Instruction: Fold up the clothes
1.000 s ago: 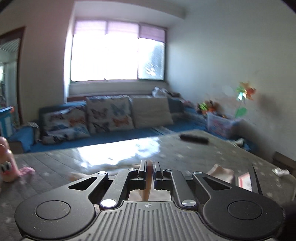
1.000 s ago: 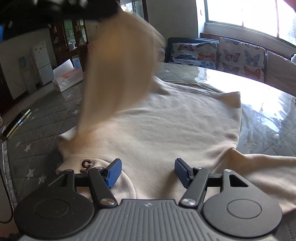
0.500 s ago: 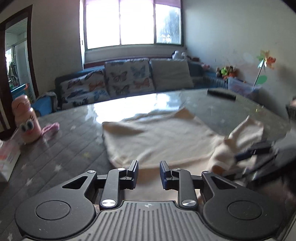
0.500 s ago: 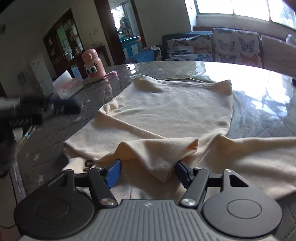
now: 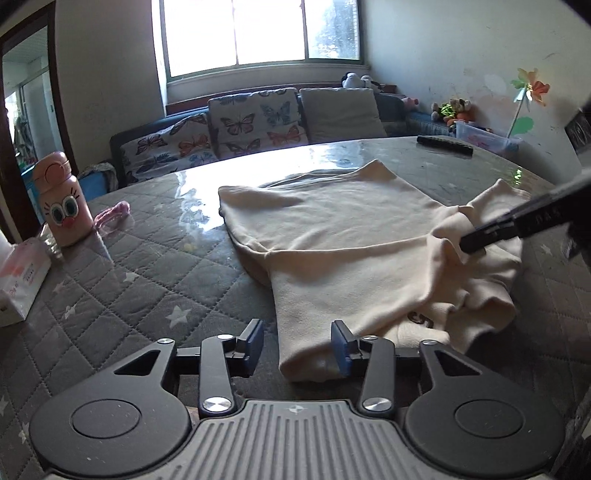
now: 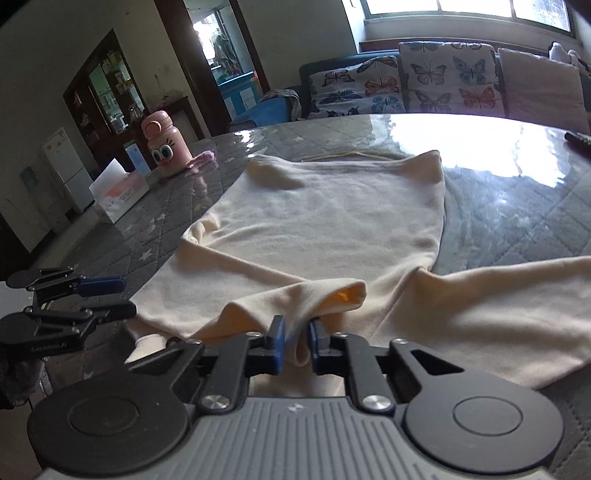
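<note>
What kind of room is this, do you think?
Most likely a home living room: a sofa with butterfly cushions under a window, stuffed toys by the wall, and a cabinet beyond.

Cream garment (image 6: 332, 221), grey star-quilted table cover (image 5: 129, 288), butterfly-print cushions (image 5: 255, 125).

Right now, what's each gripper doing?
Left gripper: open, holding nothing.
Right gripper: closed on a fold of the cream shirt.
</note>
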Available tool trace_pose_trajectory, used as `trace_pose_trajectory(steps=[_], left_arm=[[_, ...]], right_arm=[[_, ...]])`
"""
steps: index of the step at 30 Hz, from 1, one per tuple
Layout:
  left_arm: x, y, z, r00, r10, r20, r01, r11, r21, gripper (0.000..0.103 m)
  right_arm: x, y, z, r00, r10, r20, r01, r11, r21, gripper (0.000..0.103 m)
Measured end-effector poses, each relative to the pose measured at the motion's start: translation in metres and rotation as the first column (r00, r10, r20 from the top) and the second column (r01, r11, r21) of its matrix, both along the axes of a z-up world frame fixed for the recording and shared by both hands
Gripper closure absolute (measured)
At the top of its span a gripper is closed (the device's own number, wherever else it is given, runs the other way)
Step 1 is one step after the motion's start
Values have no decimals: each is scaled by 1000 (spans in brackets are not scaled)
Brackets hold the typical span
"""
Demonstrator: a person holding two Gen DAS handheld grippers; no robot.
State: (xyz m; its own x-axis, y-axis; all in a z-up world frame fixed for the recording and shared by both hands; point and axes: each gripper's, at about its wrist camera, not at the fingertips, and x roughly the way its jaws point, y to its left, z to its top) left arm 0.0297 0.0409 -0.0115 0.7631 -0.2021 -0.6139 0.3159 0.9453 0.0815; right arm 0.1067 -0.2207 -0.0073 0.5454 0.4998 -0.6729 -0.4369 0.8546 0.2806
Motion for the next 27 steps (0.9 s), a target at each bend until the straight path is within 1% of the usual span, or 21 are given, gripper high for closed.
trace_pose_trajectory(steps=[4,5,8,10,11,12,15,18,20,22,24,27], left_arm=[[-4,-7,-6,999,-26,24,25,997,67,59],[-3,-8,-8,999,-31,23,29,997,74,60],[-3,-8,-13,999,-47,20,46,996,73,73],[-5,-8,-13,998,-56,32,54,996,73,81],[-6,-9,-13,997,-58,43,55,996,77,90],[-7,-8,-13,997,-57,49,54,996,75,93],[-9,-3,-8,997,-33,66,30,999,45,96],[-11,5,-4,997,15,80,-16,1000,19,97],[-13,10,-2,997,28,75,-28,1000,0,97],[-14,13,-4,997,35,68,-36,999,6,97],[-15,14,-8,998,41,50,-42,999,15,97],[-15,15,-12,999,32,16,-32,999,27,96]], right_arm=[[-1,3,13,999,10,37,-10,1000,-2,98],[-1,4,16,999,12,46,-12,1000,-1,98],[-1,7,25,997,19,72,-19,1000,3,98],[-1,9,31,996,23,89,-23,1000,5,98],[-1,10,35,995,25,97,-26,1000,6,98],[-1,11,38,994,27,106,-28,1000,7,98],[-1,13,47,991,33,132,-35,999,12,98],[-2,14,55,987,34,156,-40,999,30,98],[-3,14,60,985,36,171,-43,998,40,98],[-4,12,57,986,43,158,-48,998,31,98],[-5,11,45,991,54,122,-54,999,1,98],[-9,9,9,998,60,24,-57,993,-99,94]])
